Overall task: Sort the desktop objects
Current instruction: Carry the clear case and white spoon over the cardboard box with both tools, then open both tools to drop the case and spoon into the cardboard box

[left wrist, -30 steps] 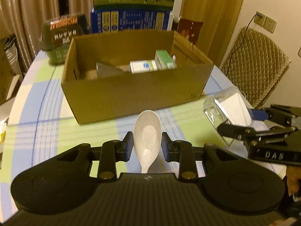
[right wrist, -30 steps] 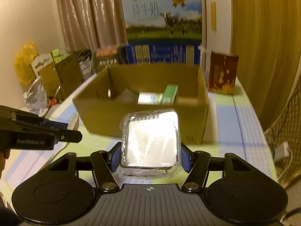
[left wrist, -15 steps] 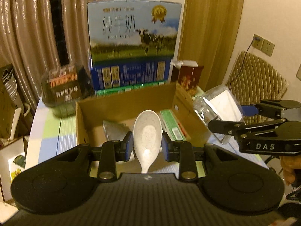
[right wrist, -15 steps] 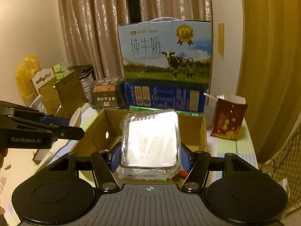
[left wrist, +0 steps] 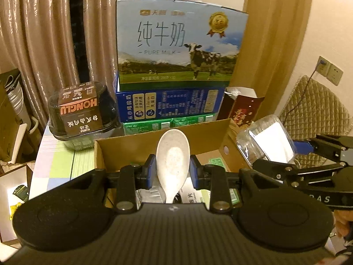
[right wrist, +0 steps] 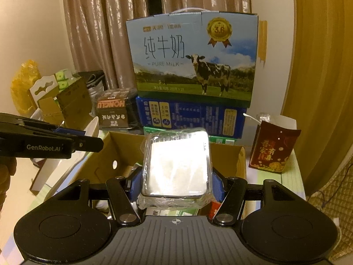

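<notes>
Left wrist: spoon (left wrist: 172,159) upright, bowl pointing up.

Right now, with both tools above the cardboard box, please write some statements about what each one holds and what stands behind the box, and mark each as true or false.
1. The left tool is closed on a white spoon. True.
2. The right tool is empty. False: it grips a clear plastic container with something white inside.
3. The cardboard box is empty. False: packets lie inside it, seen below the left tool.
4. A milk carton with a cow picture stands behind the cardboard box on a blue box. True.
5. The spoon's bowl points toward the camera. False: the bowl points away and the handle comes toward the camera.
</notes>
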The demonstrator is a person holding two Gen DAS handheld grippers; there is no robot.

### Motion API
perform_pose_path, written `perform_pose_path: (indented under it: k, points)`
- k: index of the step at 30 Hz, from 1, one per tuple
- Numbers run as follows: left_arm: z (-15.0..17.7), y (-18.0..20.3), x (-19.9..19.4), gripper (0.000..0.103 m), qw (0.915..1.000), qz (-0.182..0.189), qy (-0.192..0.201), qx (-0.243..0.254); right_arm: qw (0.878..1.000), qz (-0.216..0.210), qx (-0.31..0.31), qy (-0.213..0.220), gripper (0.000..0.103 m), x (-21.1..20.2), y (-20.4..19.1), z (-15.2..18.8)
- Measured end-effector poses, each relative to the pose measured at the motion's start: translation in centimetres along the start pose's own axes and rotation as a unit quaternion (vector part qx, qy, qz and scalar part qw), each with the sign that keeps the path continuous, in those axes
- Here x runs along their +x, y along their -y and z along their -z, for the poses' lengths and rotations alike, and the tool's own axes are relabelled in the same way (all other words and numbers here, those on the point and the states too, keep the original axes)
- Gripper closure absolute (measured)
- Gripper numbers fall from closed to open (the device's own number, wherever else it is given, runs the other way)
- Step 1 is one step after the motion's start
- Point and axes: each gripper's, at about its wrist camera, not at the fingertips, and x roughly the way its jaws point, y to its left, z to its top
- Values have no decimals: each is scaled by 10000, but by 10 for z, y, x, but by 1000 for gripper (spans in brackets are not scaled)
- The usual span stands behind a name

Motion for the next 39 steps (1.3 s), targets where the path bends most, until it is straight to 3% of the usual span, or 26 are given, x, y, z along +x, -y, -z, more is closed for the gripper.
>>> perform_pose_path:
  k: [27, 29, 34, 39]
  points:
    - [3, -31, 71, 76, 9998, 33, -97, -152, 9997, 17, 23, -235, 44, 60, 2, 2]
    - [4, -34, 72, 64, 9998, -8, -86, -176, 9997, 20, 22, -245, 44, 62, 1, 3]
    - [11, -38, 70, 61, 9998, -104, -134, -37, 9996, -23, 31, -287, 44, 67, -2, 5]
    - [20, -41, 65, 48, 9996, -187, -186, 97, 9995, -98, 53, -285, 44, 70, -9, 5]
